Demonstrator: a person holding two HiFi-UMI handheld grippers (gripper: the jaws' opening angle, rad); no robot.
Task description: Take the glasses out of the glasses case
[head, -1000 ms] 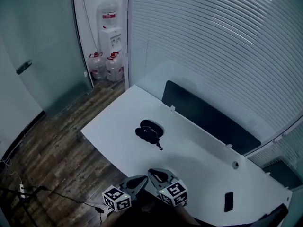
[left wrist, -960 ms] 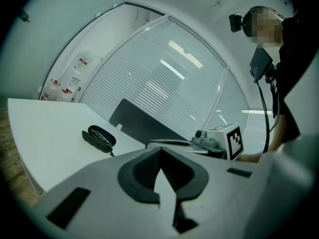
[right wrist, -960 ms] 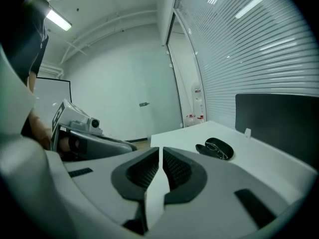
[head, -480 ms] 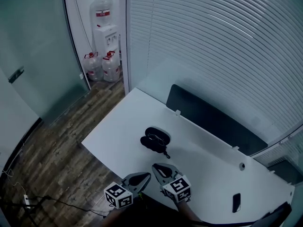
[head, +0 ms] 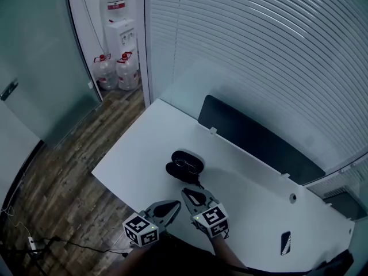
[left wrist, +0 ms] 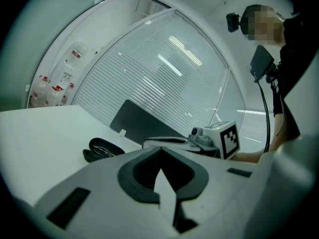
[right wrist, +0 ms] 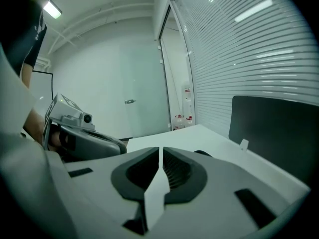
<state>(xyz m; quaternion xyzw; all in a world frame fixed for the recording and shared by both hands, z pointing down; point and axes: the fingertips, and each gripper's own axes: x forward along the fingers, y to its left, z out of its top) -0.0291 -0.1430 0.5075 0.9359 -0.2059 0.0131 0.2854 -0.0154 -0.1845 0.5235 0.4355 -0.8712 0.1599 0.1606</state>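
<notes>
Near the case [head: 184, 164], left claw [head: 174, 204] and right claw [head: 187, 192] angle inward.

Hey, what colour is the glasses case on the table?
Black. The glasses case shows best in the head view.

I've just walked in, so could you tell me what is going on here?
A person holds a gripper in each hand above the near edge of the white desk. The left gripper and right gripper are both shut and empty, short of the open glasses case, where the glasses lie untouched.
</notes>
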